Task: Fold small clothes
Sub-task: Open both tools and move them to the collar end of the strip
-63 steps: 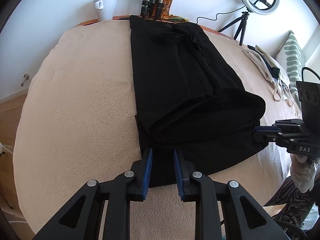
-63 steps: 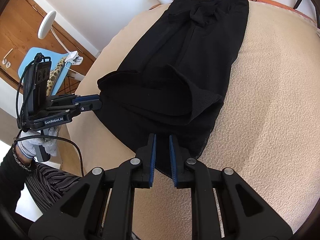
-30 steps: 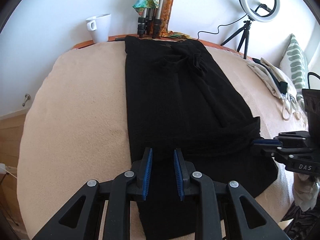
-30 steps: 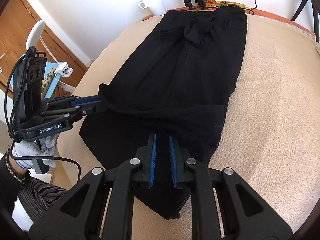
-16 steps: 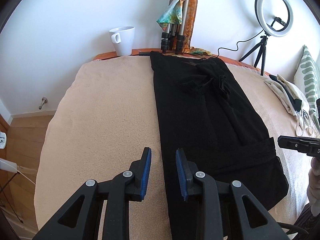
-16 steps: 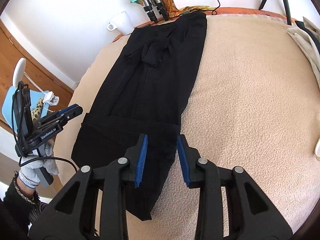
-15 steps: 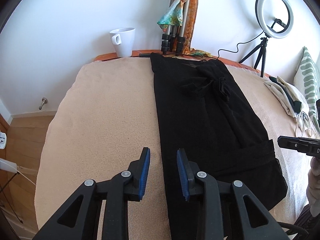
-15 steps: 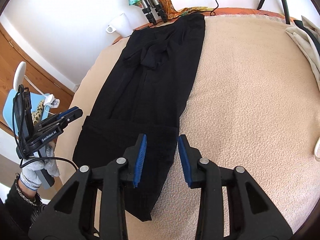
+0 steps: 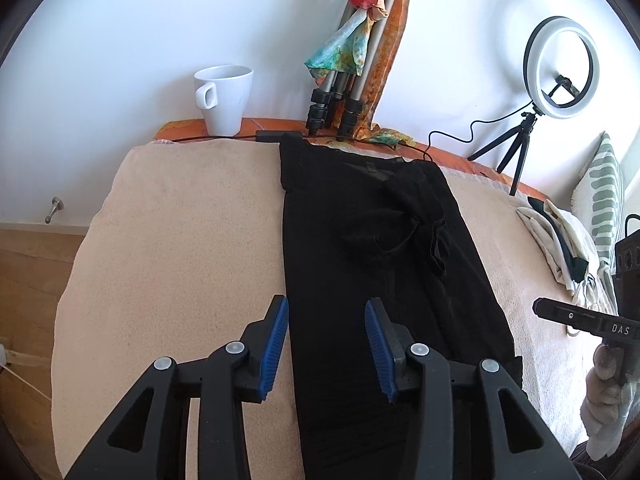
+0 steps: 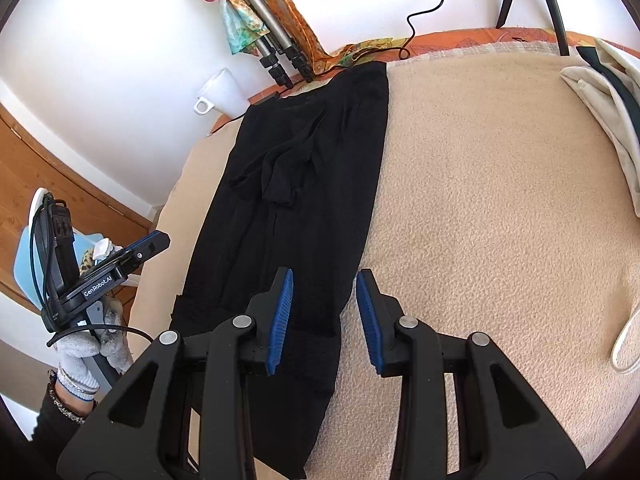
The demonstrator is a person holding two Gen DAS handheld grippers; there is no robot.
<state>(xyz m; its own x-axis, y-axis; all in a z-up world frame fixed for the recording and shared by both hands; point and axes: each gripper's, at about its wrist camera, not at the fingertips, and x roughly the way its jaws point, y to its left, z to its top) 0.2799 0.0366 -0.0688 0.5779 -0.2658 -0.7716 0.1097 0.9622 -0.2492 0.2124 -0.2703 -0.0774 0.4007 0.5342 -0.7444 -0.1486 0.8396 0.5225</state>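
jaws: both wide, empty | left gripper (image 9: 326, 344) over left edge of black garment (image 9: 372, 248), right gripper (image 10: 324, 316) over its right edge | garment flat lengthwise on blanket (image 10: 480, 200) | risk: single-layer pinch could skew fold; near end overhangs, may slide

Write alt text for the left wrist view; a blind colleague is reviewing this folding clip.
A long black garment lies flat on a beige blanket, with the open left gripper hovering over its left edge, holding nothing. Behind stand a white mug, folded tripod legs and a ring light; the right gripper enters at right.
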